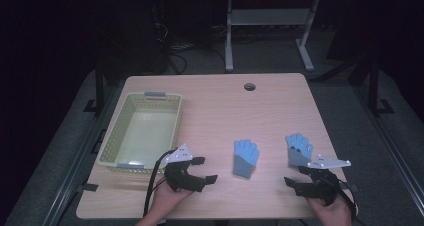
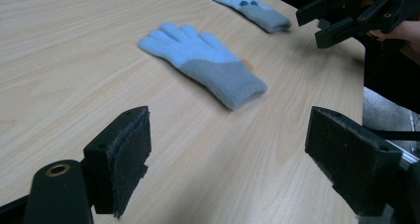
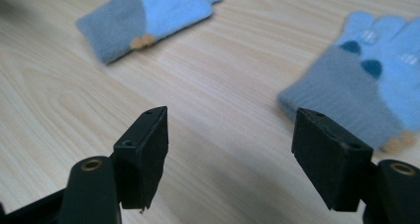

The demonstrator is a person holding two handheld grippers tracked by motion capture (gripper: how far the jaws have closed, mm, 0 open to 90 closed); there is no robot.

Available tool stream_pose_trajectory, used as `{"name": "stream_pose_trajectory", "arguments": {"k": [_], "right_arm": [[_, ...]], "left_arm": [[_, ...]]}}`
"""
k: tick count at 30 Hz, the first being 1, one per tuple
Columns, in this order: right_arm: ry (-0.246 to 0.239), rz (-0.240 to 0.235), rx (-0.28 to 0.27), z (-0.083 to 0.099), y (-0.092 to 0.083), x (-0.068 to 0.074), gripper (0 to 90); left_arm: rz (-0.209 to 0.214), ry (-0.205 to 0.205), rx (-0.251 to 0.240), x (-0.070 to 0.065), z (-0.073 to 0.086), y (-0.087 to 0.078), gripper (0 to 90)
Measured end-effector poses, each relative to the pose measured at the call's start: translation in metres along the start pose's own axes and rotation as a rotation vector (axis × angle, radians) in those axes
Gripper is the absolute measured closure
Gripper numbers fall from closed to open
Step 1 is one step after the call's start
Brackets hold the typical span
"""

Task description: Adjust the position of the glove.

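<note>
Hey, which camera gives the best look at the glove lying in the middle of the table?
The left gripper view: the middle glove lies whole and sharp there, blue fingers and grey cuff. The high view shows it whole but small and dim. The right gripper view catches it at the top edge, blurred, fingertips partly cut off.

Taking the basket [image 1: 142, 131] as landmark: it blocks the table's [image 1: 220, 106] left side, walls standing up, so you can't sweep low there. Right of the basket, bare wood runs open to the middle glove [image 1: 245, 158], lying flat and well clear of it. Beyond that, farther from the basket, the second glove [image 1: 298, 149] lies just ahead of your right gripper [image 1: 295, 184]. Between the gloves is an open lane. Your left gripper [image 1: 202, 168], near the basket's front corner, has bare table ahead. Far from the basket, the back half is free apart from a cable hole [image 1: 249, 86].
</note>
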State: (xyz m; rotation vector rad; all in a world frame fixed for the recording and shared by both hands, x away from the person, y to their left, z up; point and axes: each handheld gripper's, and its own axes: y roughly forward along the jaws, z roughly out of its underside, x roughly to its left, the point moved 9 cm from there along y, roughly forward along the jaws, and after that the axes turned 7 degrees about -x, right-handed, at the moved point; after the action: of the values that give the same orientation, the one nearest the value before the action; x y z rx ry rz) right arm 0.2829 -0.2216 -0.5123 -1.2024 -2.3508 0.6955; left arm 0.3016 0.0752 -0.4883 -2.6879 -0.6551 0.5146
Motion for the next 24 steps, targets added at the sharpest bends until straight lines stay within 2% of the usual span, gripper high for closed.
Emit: {"name": "stream_pose_trajectory", "arguments": {"k": [7,10,14,18,19,24], "right_arm": [[-0.007,-0.002,-0.015,-0.008,-0.001,-0.002,29.2],[-0.02,-0.007,-0.01,-0.014,-0.001,-0.002,28.2],[-0.014,-0.008,-0.019,-0.022,-0.004,-0.002,28.0],[-0.027,-0.01,-0.016,-0.031,-0.003,-0.007,27.7],[-0.016,-0.01,-0.013,-0.034,-0.002,-0.008,27.7],[-0.034,-0.005,0.004,-0.046,0.002,-0.014,27.6]], "left_arm": [[-0.001,-0.005,-0.006,0.0,0.0,0.001,17.4],[-0.003,0.011,0.007,-0.001,0.003,0.002,17.4],[-0.003,-0.001,-0.008,-0.001,0.001,0.0,17.4],[-0.003,-0.002,-0.002,-0.001,0.002,0.001,17.4],[-0.003,0.005,0.001,-0.001,0.003,0.001,17.3],[-0.005,0.018,-0.004,0.0,0.002,0.0,17.3]]}}
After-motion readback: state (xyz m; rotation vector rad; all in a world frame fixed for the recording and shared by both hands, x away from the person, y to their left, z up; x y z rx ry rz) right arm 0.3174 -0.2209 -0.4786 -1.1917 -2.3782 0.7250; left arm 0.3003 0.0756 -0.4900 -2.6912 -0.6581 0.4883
